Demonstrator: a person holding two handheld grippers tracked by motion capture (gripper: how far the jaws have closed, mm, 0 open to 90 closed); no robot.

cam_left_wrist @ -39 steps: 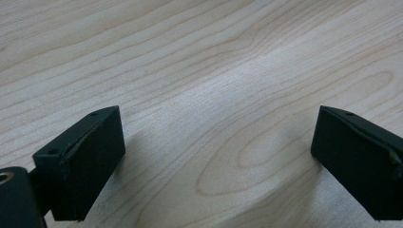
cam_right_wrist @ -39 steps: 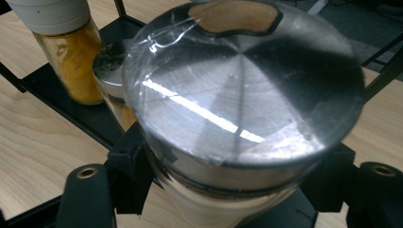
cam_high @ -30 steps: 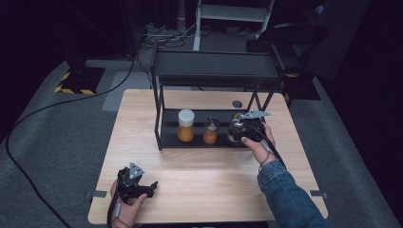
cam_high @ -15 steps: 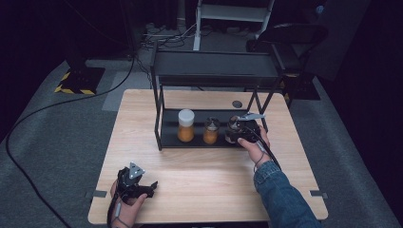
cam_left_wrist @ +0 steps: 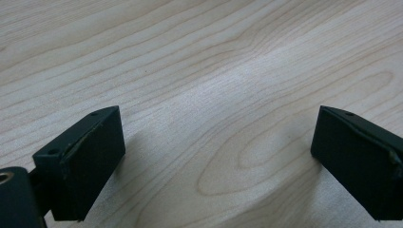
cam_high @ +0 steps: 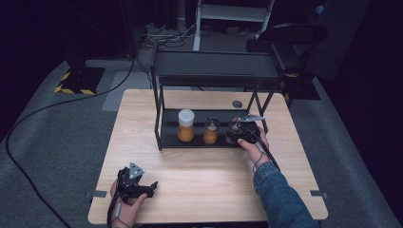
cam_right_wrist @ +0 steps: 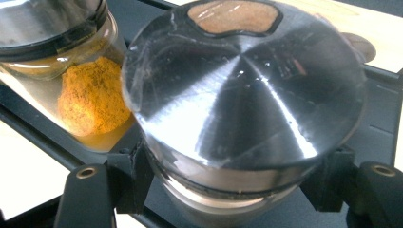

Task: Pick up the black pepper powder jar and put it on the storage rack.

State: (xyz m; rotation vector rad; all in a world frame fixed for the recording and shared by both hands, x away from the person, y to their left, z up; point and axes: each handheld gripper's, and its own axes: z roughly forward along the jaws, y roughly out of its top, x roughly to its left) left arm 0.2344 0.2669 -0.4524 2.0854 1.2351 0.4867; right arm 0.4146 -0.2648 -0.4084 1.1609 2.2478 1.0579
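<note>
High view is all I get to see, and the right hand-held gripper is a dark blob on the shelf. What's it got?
Observer: The right hand-held gripper is clamped on a jar with a shiny metal lid.
Operator: What's on top of that lid?
Observer: A window at its far edge, showing brownish powder.
Operator: And the jar next to it?
Observer: The neighbour jar is clear glass with heaped orange powder.
Operator: Is the left one holding anything?
Observer: No, the left hand-held gripper is open over bare wooden table.
</note>
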